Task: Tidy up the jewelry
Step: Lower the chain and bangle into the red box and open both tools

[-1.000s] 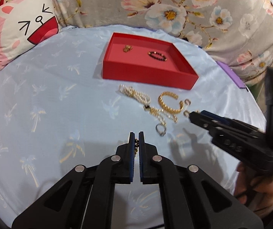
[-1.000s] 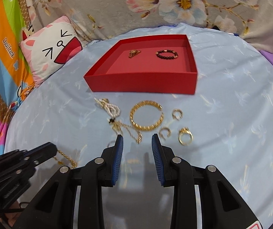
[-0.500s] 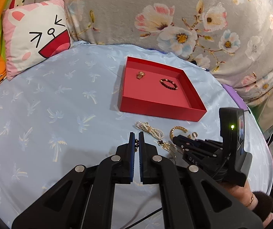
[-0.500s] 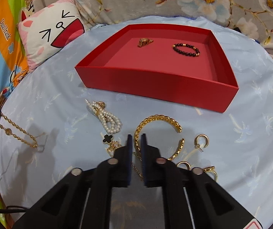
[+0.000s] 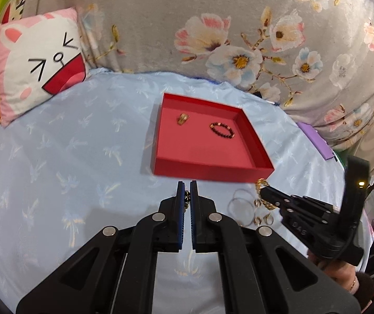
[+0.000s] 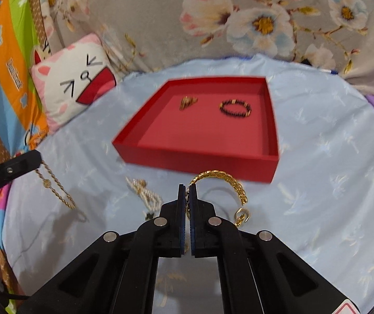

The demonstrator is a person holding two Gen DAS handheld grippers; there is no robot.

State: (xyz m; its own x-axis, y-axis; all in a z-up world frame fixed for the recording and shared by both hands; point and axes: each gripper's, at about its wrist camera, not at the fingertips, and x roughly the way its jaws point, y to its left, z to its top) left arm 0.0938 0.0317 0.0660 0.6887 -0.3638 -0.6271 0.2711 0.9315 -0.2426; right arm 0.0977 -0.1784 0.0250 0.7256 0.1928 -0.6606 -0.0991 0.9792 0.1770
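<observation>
A red tray [image 5: 207,168] lies on the pale blue cloth and holds a small gold piece [image 5: 183,118] and a dark bead bracelet [image 5: 222,130]. My left gripper [image 5: 187,186] is shut on a gold chain [image 6: 56,189], which dangles from its tip above the cloth in the right wrist view. My right gripper [image 6: 187,189] is shut on a gold link bangle [image 6: 222,177], held above the cloth just in front of the tray [image 6: 194,161]. From the left wrist view the right gripper [image 5: 264,193] hangs near the tray's front right corner.
On the cloth lie a pearl bracelet [image 6: 145,195], a gold hoop earring [image 6: 241,216] and small gold rings [image 5: 264,219]. A cat-face pillow [image 5: 38,60] leans at the back left. A flowered grey cushion [image 5: 239,39] runs behind. A hand [image 5: 343,280] grips the right tool.
The right gripper closed on the gold bangle and lifted it off the cloth. The left gripper rose with the chain in it, and the tray now looks farther below.
</observation>
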